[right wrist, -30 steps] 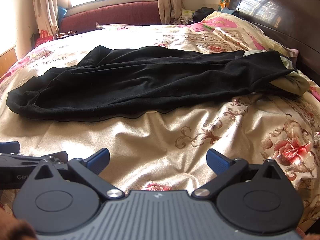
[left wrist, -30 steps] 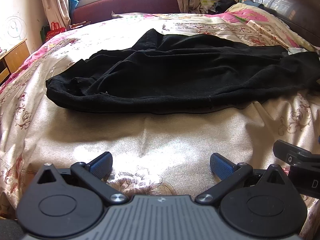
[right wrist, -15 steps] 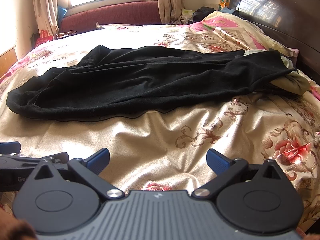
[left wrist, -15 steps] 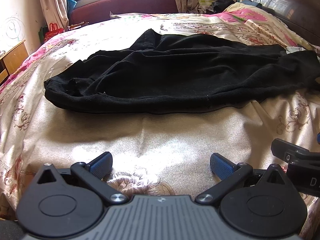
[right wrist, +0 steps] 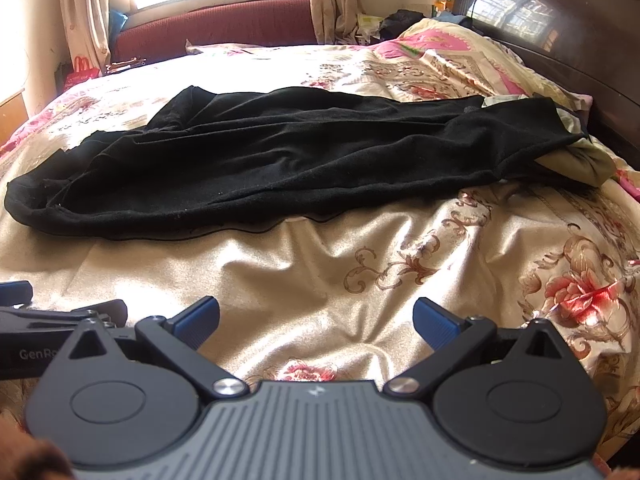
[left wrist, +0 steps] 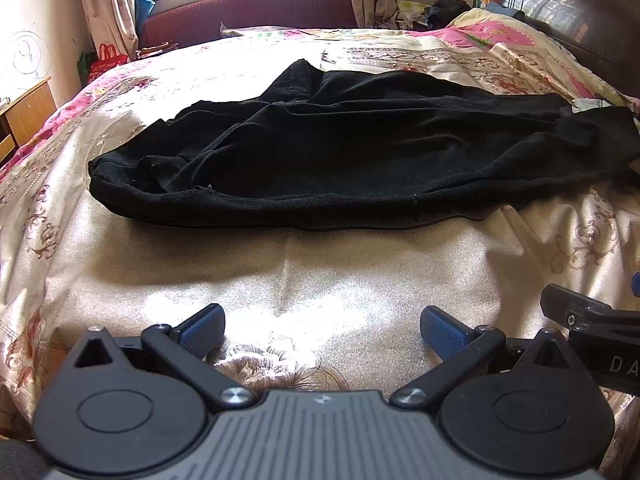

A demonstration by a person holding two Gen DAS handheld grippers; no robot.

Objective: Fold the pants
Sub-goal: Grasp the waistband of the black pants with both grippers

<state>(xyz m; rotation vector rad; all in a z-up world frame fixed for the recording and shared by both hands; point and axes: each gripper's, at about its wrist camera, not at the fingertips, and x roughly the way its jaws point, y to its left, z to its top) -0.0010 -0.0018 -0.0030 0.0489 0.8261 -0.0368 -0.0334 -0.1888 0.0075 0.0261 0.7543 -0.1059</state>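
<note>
The long black fabric pants (left wrist: 360,152) run past the right edge in the left wrist view, so their far end is cut off there. In the right wrist view that end (right wrist: 532,132) lies over a crumpled pale green cloth (right wrist: 580,160), which is mostly hidden. The right hand-held gripper (left wrist: 600,332) shows only partly at the edge of the left wrist view. The small things by the dark wooden headboard (right wrist: 560,28) are too blurred to name.
</note>
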